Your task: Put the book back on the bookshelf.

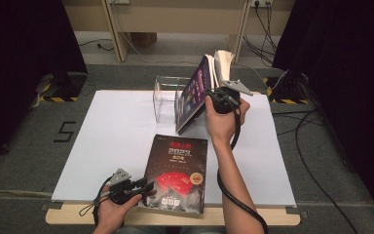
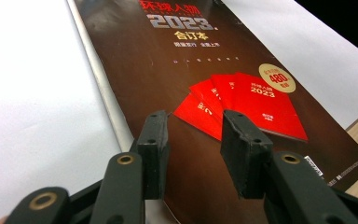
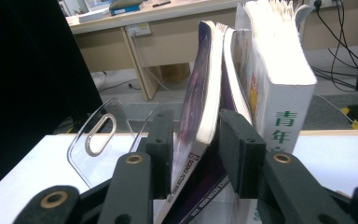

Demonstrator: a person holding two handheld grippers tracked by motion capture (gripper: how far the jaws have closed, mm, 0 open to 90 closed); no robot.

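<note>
A dark magazine-like book (image 1: 177,173) (image 2: 205,70) with "2023" and red booklets on its cover lies flat near the table's front edge. My left gripper (image 1: 146,186) (image 2: 193,123) hovers over its near left corner, open, with nothing between the jaws. At the back a purple-covered book (image 1: 195,92) (image 3: 200,93) leans upright in a clear acrylic holder (image 1: 165,97) (image 3: 98,135). A thick white book (image 1: 222,63) (image 3: 279,79) stands just behind it. My right gripper (image 1: 208,97) (image 3: 196,126) straddles the purple book's lower edge, and a thin gap shows at the right jaw.
A white sheet (image 1: 117,131) covers most of the wooden table (image 1: 175,217). Black curtains hang at both sides. Cables (image 1: 311,161) run over the floor on the right, and desk legs (image 1: 114,29) stand behind the table.
</note>
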